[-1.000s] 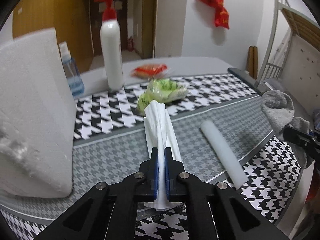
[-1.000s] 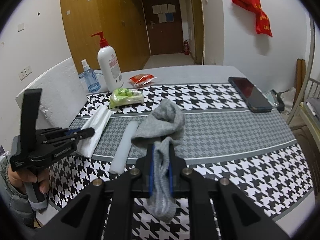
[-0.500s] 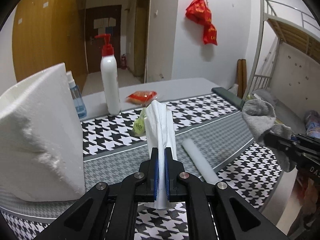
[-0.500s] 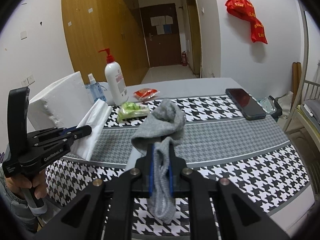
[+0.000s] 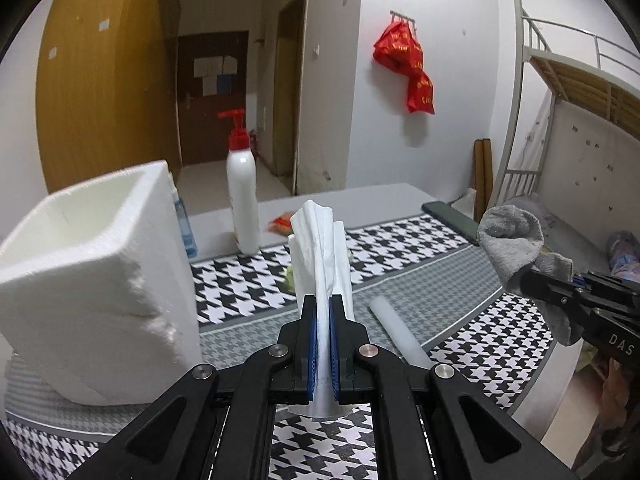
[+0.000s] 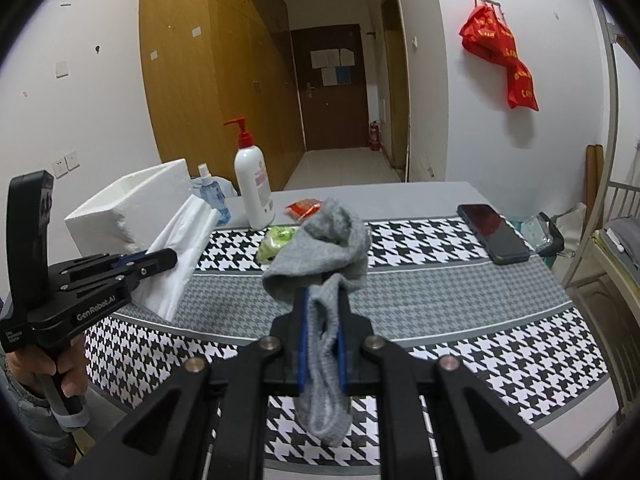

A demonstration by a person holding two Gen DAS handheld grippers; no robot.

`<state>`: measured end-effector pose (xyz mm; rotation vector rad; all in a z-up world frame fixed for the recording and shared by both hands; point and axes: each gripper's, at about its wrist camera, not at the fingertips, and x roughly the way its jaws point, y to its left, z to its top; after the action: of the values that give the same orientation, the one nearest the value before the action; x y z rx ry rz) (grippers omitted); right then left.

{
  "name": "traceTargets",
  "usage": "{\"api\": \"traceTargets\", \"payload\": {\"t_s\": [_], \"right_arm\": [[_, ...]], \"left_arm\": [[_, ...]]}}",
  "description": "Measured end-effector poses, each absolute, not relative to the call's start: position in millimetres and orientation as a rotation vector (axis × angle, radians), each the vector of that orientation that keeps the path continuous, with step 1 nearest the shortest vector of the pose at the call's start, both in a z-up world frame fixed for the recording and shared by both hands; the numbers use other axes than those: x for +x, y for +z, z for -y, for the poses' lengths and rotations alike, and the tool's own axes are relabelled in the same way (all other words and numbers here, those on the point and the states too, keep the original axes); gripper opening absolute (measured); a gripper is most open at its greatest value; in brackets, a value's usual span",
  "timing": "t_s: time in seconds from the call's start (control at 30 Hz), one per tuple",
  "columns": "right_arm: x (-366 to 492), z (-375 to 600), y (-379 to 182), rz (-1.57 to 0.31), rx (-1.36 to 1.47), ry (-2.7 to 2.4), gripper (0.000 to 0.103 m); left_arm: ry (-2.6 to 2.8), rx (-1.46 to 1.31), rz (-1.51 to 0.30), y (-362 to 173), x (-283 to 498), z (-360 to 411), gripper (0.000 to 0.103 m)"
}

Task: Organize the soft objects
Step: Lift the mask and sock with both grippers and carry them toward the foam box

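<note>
Left gripper (image 5: pixel 323 320): I'm pinching a white cloth (image 5: pixel 320 248).
Right gripper (image 6: pixel 323 320): I'm gripping a grey sock (image 6: pixel 324 248).
Nearby: foam box (image 5: pixel 92 272) sitting just left; white tube (image 5: pixel 396 332) lying beneath.

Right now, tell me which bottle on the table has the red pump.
The tall white bottle; the smaller blue spray bottle beside it has a white nozzle.

White cloth (image 5: pixel 322 248) now higher, airborne.

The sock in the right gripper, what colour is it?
Grey; the sock shows best in the right wrist view.
</note>
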<state>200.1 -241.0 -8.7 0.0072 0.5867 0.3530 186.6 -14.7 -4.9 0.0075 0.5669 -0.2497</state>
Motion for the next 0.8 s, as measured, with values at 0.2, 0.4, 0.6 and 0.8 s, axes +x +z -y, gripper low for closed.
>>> {"api": "traceTargets", "payload": {"t_s": [0.2,0.4,0.6,0.8], "right_arm": [[193.3,236.2,0.1,-0.559,-0.007,0.365,0.015],[191.0,235.5,5.0,-0.544,-0.005,0.368,0.015],[188.4,230.5,12.1,-0.524,-0.011,0.384,0.015],[187.1,222.2,21.5,-0.488,-0.022,0.413,0.015]], "left_arm": [[-0.236,-0.003,-0.527,7.4,176.9,5.4,0.006],[-0.235,0.005,-0.510,14.0,171.4,2.9,0.006],[-0.225,0.014,-0.483,22.4,165.2,-2.2,0.006],[-0.192,0.018,-0.454,32.1,158.9,-12.4,0.006]]}}
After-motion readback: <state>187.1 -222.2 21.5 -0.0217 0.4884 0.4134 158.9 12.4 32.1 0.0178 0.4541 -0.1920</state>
